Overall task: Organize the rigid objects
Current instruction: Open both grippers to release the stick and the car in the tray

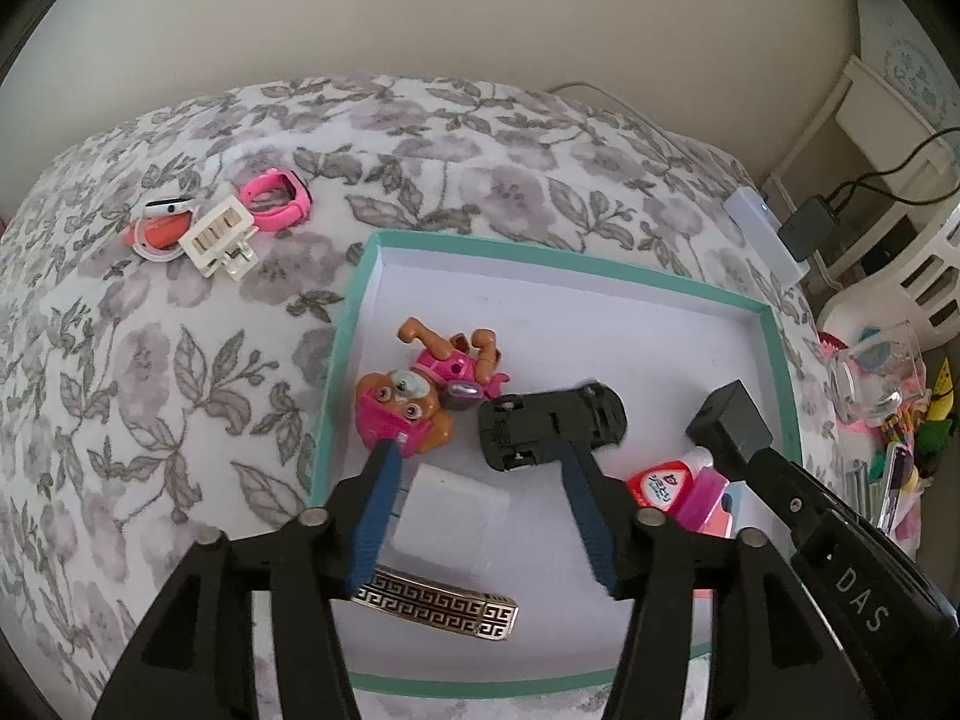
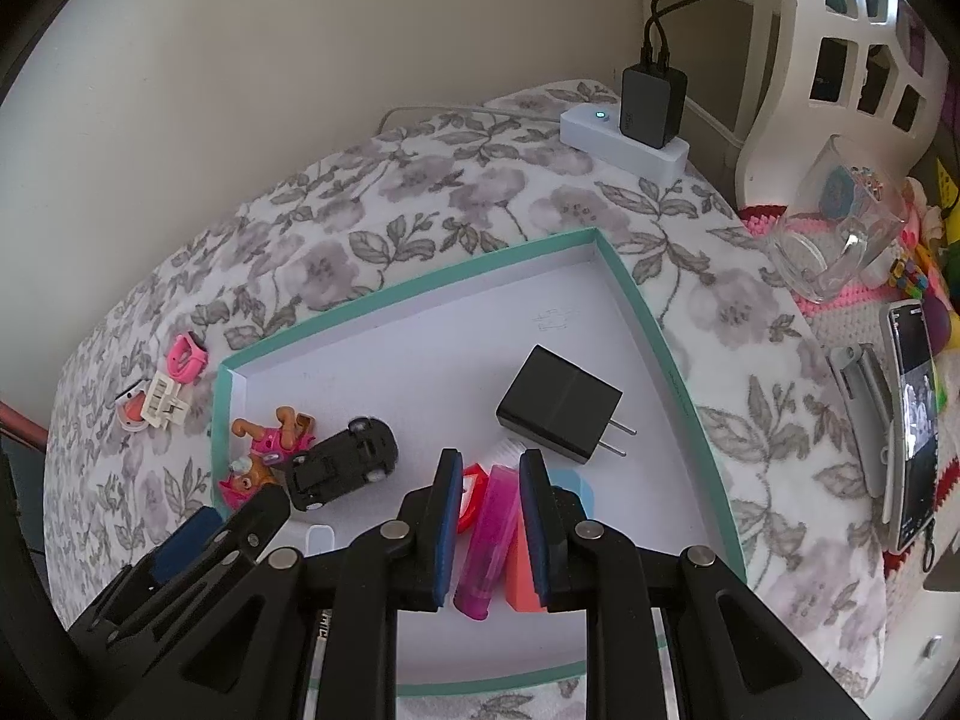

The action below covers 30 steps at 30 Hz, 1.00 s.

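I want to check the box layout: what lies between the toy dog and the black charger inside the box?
The black toy car, upside down, lies between the toy dog and the black charger. The right wrist view shows it best.

The left gripper's (image 1: 480,450) fingers cover part of a gold patterned bar (image 1: 444,606) and a white block (image 1: 450,516) in the teal-rimmed tray (image 1: 708,294). The right gripper (image 2: 491,468) hides much of the pink bottle (image 2: 489,540); its label is unreadable. The phone (image 2: 915,420) screen is too small to read.
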{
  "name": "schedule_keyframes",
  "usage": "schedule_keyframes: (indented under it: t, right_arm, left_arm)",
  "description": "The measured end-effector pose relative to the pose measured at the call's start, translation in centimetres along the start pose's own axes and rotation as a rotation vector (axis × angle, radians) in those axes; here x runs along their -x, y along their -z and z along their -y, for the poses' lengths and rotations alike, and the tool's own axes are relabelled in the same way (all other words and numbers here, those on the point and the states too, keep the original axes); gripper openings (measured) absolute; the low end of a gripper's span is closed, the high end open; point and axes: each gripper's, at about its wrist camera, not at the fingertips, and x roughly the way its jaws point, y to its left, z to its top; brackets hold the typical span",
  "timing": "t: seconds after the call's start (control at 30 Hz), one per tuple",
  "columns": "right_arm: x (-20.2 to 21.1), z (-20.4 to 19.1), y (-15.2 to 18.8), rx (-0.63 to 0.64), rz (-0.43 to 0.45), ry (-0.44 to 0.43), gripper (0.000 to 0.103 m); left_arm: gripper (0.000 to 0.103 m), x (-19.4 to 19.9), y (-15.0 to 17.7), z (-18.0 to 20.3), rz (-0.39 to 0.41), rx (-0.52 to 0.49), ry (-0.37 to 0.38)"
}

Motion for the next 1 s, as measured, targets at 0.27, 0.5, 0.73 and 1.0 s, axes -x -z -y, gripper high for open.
schedule_keyframes:
  t: [0.27, 0.5, 0.73, 1.0]
  right_arm:
    - [-0.1, -0.1, -0.1, 0.004, -0.007, 0.013, 0.024]
    - [-0.1, -0.1, -0.1, 0.007, 0.001, 0.042, 0.050]
    - [0.0, -0.3, -0.2, 0.016, 0.014, 0.058, 0.078]
    - [-0.3, -0.9, -0.1, 0.053, 0.015, 0.059, 0.094]
  left_arm:
    - [0.082, 0.3, -0.4, -1.6, 0.018, 0.066, -0.032]
    - [0.094, 0.6, -0.5, -3.0, 0.037, 0.122, -0.097]
    - [0.094, 0.4, -0.6, -5.1, 0.023, 0.194, -0.188]
    - [0.100, 0.2, -0.5, -6.6, -0.001, 0.258, -0.217]
